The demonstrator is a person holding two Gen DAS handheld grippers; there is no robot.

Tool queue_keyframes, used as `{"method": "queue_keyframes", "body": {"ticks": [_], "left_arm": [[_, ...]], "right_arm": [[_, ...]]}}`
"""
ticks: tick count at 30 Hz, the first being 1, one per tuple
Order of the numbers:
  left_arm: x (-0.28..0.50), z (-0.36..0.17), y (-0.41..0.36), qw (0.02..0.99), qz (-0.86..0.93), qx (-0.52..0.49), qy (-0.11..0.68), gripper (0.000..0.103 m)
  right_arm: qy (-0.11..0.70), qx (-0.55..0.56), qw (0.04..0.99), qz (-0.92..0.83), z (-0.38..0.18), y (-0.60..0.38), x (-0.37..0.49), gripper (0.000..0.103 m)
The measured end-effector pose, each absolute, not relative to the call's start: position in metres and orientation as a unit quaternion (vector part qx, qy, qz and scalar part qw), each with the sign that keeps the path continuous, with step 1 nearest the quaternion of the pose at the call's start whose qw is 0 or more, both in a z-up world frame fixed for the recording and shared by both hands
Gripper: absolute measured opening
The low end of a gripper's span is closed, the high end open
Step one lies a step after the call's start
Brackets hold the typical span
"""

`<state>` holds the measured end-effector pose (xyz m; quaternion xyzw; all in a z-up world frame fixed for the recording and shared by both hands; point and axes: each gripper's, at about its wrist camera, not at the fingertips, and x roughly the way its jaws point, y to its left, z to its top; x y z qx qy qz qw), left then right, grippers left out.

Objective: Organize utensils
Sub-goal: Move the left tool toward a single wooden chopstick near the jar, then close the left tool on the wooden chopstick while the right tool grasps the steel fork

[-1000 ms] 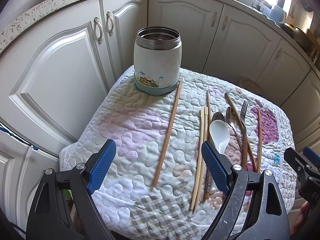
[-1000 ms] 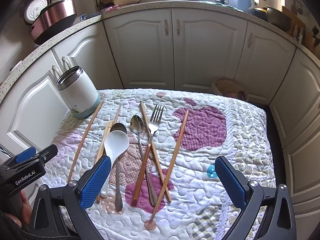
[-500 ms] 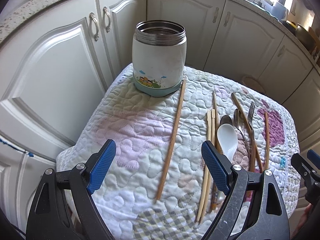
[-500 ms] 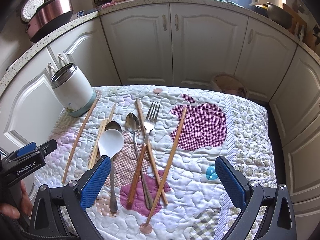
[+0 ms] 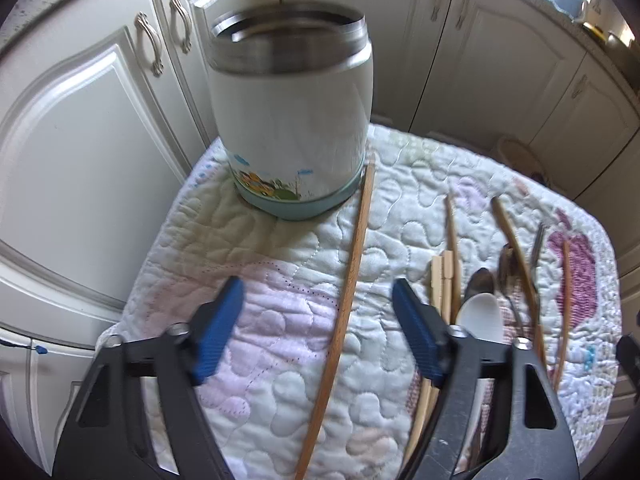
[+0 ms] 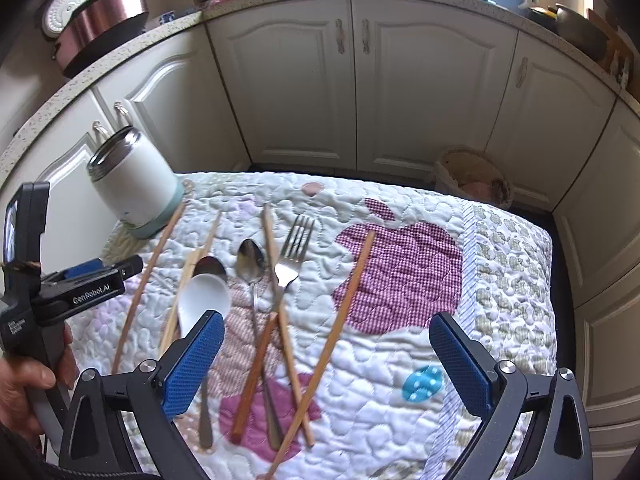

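Observation:
A white steel-rimmed jar [image 5: 292, 120] stands open at the quilt's far left corner. One long wooden chopstick [image 5: 352, 292] runs from the jar's base toward me and lies between the closing jaws of my left gripper [image 5: 316, 300]; the pads are not touching it. In the right wrist view the left gripper [image 6: 100, 272] hovers over the quilt's left edge. My right gripper [image 6: 326, 328] stands open above a crossed pile: a white spoon [image 6: 204, 300], a metal spoon [image 6: 250, 258], a fork [image 6: 294, 248] and several wooden chopsticks [image 6: 352, 296].
The utensils lie on a quilted cloth [image 6: 500, 280] with a purple apple patch, ringed by white kitchen cabinets [image 6: 432, 92]. A rice cooker [image 6: 100, 16] sits on the counter at back left. A woven basket [image 6: 472, 176] is on the floor beyond the quilt.
My left gripper has moved forward and down toward the jar, with the long chopstick now between its narrowing jaws. My right gripper has drifted a little closer to the utensil pile.

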<state>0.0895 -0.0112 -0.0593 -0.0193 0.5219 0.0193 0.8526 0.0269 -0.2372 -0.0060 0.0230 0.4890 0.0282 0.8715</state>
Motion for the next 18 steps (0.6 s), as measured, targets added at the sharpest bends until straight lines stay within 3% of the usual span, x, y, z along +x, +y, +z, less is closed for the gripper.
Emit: {"method": "queue_keyframes", "body": {"ticks": [1, 3, 7, 8, 9, 18], "left_arm": [[0.091, -0.065, -0.011, 0.849, 0.023, -0.017, 0.528, 0.064], [0.094, -0.075, -0.008, 0.839, 0.025, -0.026, 0.542, 0.049], [0.093, -0.083, -0.003, 0.838, 0.017, -0.051, 0.543, 0.033], [0.092, -0.083, -0.004, 0.839, 0.011, -0.055, 0.541, 0.017], [0.092, -0.082, -0.005, 0.839, 0.004, -0.058, 0.541, 0.01], [0.048, -0.076, -0.007, 0.827, -0.038, -0.07, 0.557, 0.006]], "right_arm": [[0.489, 0.025, 0.871, 0.027, -0.007, -0.24, 0.029, 0.101], [0.492, 0.033, 0.87, 0.027, -0.009, -0.243, 0.032, 0.101], [0.502, 0.045, 0.863, 0.032, -0.017, -0.245, 0.036, 0.101], [0.503, 0.046, 0.862, 0.033, -0.019, -0.245, 0.037, 0.101], [0.505, 0.049, 0.861, 0.034, -0.021, -0.244, 0.038, 0.101], [0.512, 0.063, 0.856, 0.036, -0.025, -0.246, 0.041, 0.101]]}}
